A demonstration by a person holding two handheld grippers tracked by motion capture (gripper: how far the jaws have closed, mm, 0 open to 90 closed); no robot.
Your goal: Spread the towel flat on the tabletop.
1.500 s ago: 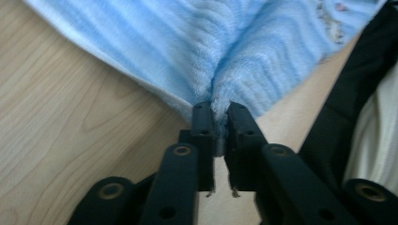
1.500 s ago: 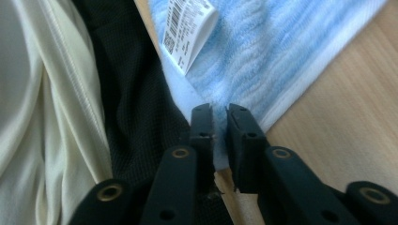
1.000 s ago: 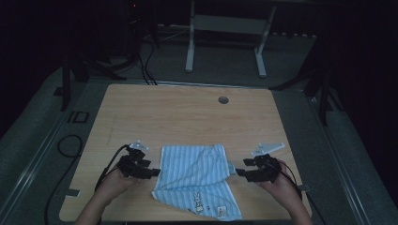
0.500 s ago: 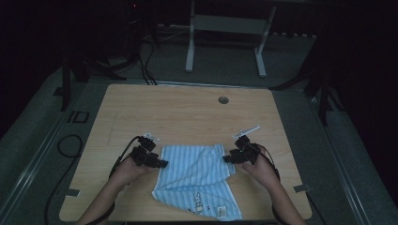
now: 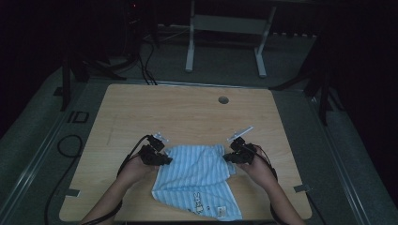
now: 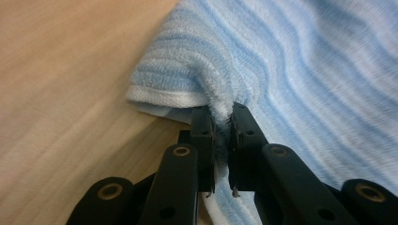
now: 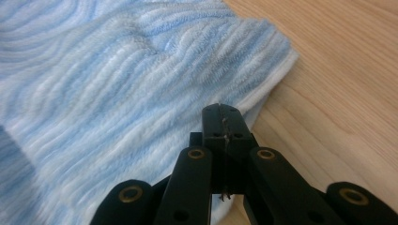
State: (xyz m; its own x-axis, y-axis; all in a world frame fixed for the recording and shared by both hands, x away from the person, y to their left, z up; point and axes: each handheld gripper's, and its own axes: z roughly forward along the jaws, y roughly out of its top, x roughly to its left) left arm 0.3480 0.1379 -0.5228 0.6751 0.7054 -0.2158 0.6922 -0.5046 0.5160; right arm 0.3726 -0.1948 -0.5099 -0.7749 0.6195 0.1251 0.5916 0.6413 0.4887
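— high view: left tool (image 5: 162, 158) pinching towel (image 5: 197, 176) at far left corner, right tool (image 5: 231, 157) clamped on far right corner?
— yes; lying between both on surface (image 5: 187, 112), trailing toward near edge, equally near each.

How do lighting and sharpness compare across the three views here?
High view: dim, dark surroundings, the towel and table soft. Left gripper view: bright, the left tool sharp. Right gripper view: bright, far cloth slightly blurred.
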